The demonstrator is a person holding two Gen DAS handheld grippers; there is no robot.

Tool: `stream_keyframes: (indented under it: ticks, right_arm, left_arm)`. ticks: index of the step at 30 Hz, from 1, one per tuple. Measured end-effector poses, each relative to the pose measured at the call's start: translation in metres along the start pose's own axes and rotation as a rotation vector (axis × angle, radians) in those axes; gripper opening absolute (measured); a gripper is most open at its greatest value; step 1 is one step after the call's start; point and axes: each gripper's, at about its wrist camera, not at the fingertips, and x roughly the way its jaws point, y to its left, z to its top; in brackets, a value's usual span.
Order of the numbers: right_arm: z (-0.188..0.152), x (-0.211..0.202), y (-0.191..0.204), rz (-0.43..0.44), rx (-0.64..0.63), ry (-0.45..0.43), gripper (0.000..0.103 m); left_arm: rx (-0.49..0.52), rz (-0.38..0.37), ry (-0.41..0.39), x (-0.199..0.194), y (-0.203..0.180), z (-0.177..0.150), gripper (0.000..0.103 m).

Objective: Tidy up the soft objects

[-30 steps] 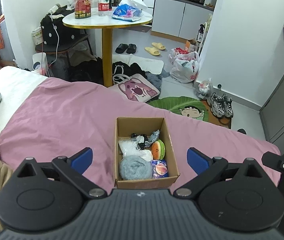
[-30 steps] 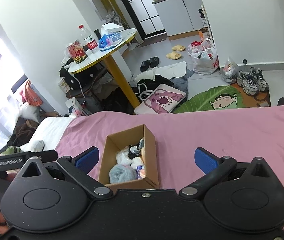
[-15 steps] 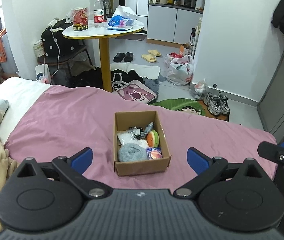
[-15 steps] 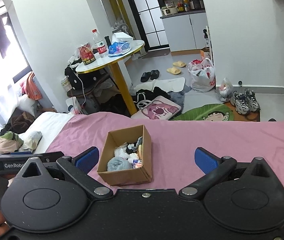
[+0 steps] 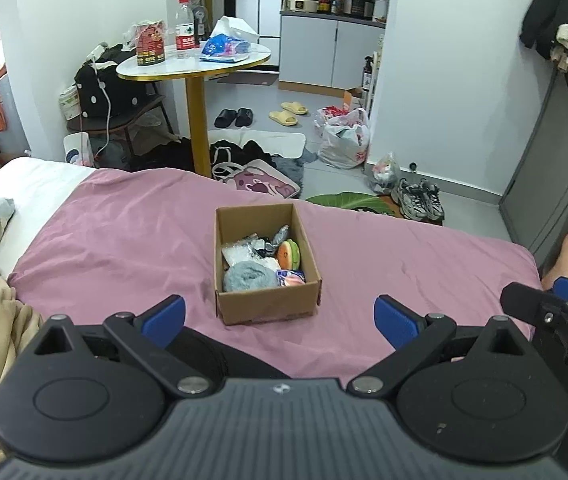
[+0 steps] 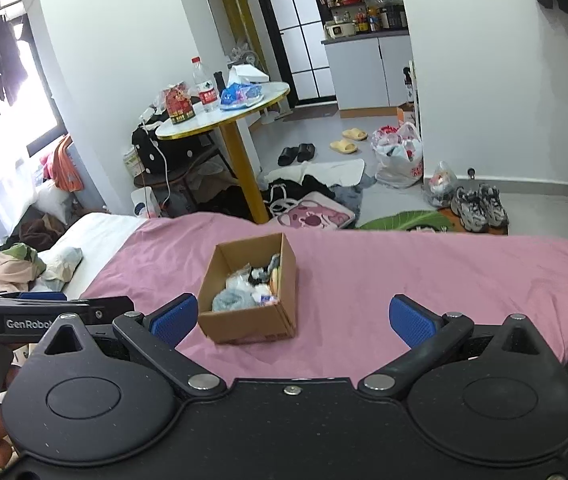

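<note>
While my left gripper [image 5: 280,318] and right gripper [image 6: 291,316] hang spread and empty short of the box [image 5: 266,264], snagging its near wall could tip the grey towel [image 5: 248,276] onto the bed [image 5: 124,232].

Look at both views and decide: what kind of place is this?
Most likely a small studio flat: a bed with a pink cover holds the box, a kitchenette opens behind, and slippers and bags lie on the floor.
</note>
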Motion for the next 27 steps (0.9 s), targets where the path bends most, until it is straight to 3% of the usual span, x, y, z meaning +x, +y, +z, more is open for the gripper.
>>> stream_keyframes:
  ticks: [15, 27]
  right_arm:
    - [-0.035, -0.016, -0.007, -0.051, 0.005, 0.011, 0.103]
    - [-0.039, -0.024, 0.001, -0.058, -0.045, 0.008, 0.103]
  left_arm:
    - [0.018, -0.011, -0.015, -0.006, 0.007, -0.027, 0.1]
    - [0.017, 0.007, -0.031, -0.012, 0.009, -0.033, 0.1]
